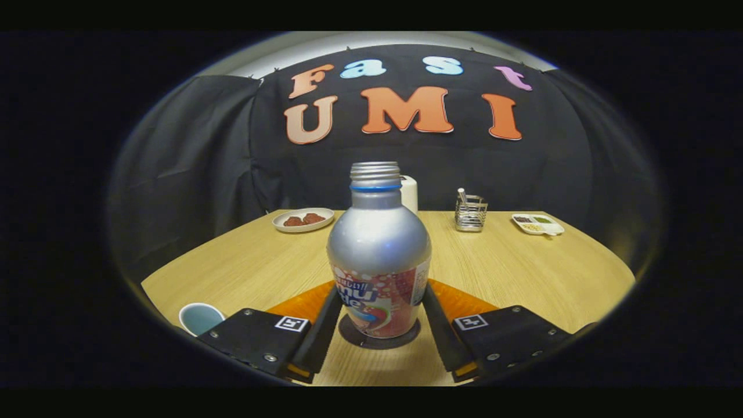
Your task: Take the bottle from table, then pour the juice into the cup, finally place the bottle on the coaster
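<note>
A silver bottle (378, 244) with a red printed label and no cap stands upright on a dark round coaster (378, 340) on the wooden table (522, 273). My gripper (380, 302) has one finger on each side of the bottle, and both fingertips (332, 305) press against the label. A pale blue cup (200, 318) sits on the table to the left of my left finger, close to the table's near edge; I cannot tell what is in it.
At the table's far side are a white plate with red pieces (303, 220), a white cylinder (410, 194) behind the bottle, a wire holder (470, 213) and a small divided white dish (537, 224). Black cloth walls enclose the booth.
</note>
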The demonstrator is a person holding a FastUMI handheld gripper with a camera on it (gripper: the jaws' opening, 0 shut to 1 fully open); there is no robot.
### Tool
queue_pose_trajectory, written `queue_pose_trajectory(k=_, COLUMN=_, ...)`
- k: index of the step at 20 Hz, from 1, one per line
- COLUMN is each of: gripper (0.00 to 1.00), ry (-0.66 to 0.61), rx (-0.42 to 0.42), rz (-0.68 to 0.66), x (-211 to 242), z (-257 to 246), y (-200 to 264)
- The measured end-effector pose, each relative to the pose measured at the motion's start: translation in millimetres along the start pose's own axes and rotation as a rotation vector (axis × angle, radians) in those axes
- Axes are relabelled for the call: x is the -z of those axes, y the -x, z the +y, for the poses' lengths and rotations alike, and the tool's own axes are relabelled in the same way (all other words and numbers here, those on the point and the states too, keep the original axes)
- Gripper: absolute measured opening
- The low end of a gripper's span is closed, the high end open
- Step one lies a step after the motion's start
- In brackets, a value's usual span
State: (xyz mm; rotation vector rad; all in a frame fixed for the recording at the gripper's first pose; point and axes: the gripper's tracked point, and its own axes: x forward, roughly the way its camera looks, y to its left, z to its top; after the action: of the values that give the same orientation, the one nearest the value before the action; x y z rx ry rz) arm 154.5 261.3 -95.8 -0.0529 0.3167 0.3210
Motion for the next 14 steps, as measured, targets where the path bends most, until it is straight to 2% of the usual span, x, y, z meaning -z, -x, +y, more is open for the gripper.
queue_pose_trajectory(k=14, gripper=0.79, ry=-0.001, rx=-0.009, rz=0.015, x=15.3, z=1.9, y=-2.4)
